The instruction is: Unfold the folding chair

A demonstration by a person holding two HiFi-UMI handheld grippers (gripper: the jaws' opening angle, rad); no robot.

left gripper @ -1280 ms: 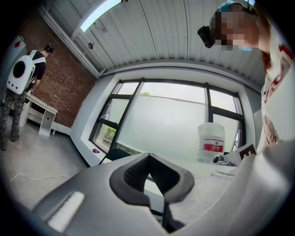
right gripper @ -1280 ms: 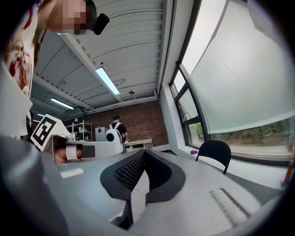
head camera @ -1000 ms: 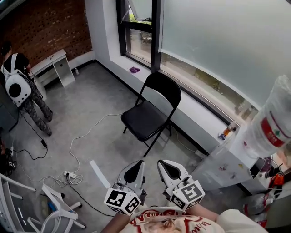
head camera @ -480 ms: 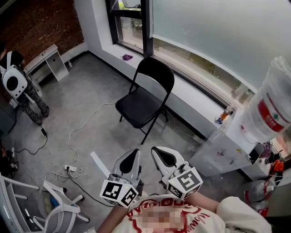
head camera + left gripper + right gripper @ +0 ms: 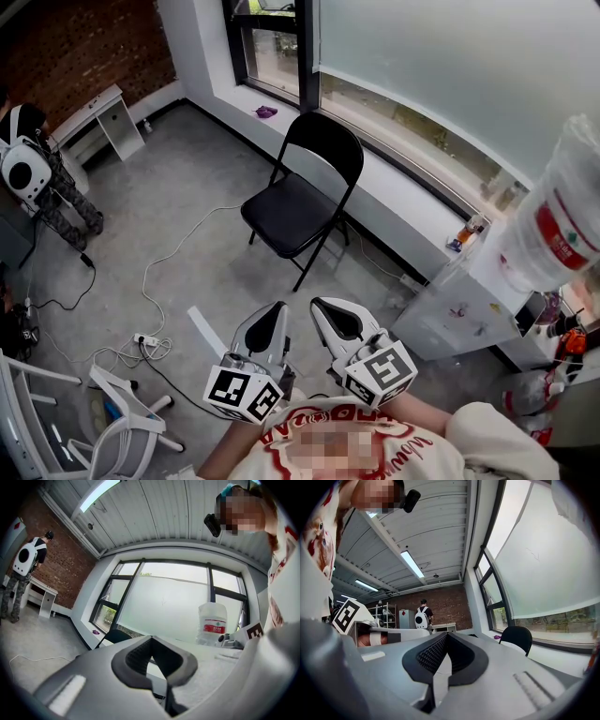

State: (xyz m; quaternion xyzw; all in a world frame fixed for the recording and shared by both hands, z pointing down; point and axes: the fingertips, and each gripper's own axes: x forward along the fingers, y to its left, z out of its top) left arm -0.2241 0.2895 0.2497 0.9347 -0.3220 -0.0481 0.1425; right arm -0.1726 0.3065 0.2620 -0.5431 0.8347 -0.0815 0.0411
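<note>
Black steel tube and black padded vinyl: one folding chair (image 5: 300,202), standing on a grey concrete floor (image 5: 187,206) with the seat down and level, the rounded back upright and all legs spread, so the unfolding was judged already done. Behind the chair ran a white sill and a frosted window (image 5: 422,75). Before the chair, well apart from it, the left gripper (image 5: 265,330) and right gripper (image 5: 336,321) were held side by side close to the person's chest, both pointing level at the chair, which lay nearly straight ahead between their lines; neither hand was judged clearly the nearer. Each gripper had a smooth grey shell with ribbed black pads; in both gripper views the pads met at the tips with nothing between them. The chair's line from seat front to back ran obliquely toward the window. Left of the chair, a thin white cable (image 5: 178,272) trailed over the floor. Right of it stood a clear water bottle (image 5: 562,234).
</note>
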